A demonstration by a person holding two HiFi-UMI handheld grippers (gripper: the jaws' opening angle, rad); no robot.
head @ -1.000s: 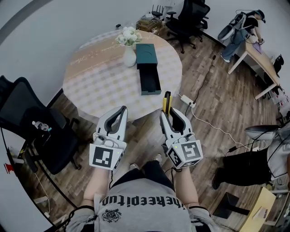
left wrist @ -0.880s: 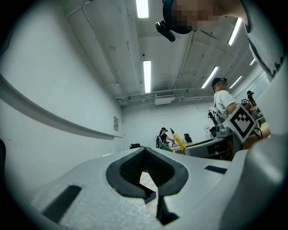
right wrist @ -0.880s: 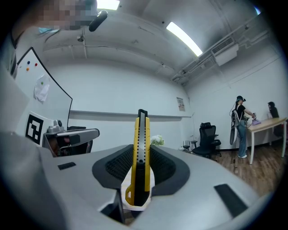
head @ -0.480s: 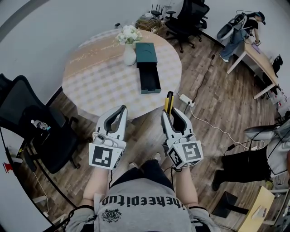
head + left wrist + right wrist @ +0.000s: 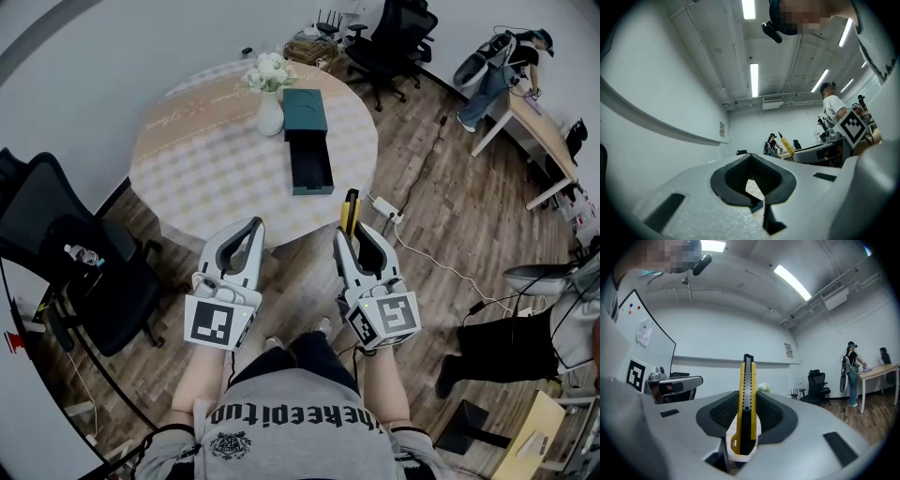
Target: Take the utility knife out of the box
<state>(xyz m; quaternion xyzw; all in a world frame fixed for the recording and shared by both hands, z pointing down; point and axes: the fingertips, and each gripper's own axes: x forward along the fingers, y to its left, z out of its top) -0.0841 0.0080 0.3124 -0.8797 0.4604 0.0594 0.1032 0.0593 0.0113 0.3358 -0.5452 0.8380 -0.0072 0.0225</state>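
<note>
My right gripper (image 5: 357, 236) is shut on a yellow utility knife (image 5: 348, 210), whose tip sticks out past the fingertips toward the table. In the right gripper view the knife (image 5: 746, 401) stands on edge between the dark pads (image 5: 771, 416). My left gripper (image 5: 251, 231) is shut and holds nothing; its view shows only a small gap between its pads (image 5: 736, 180). Both grippers hover over the wooden floor, short of the round table (image 5: 202, 164). On the table lies the dark teal box (image 5: 304, 114), with its drawer (image 5: 310, 169) pulled out toward me and nothing visible in it.
A white vase of flowers (image 5: 269, 98) stands beside the box. A black office chair (image 5: 80, 272) is at my left. A power strip and cable (image 5: 386, 205) lie on the floor to the right of the table. A person (image 5: 497, 61) stands by a desk (image 5: 539, 141) at the far right.
</note>
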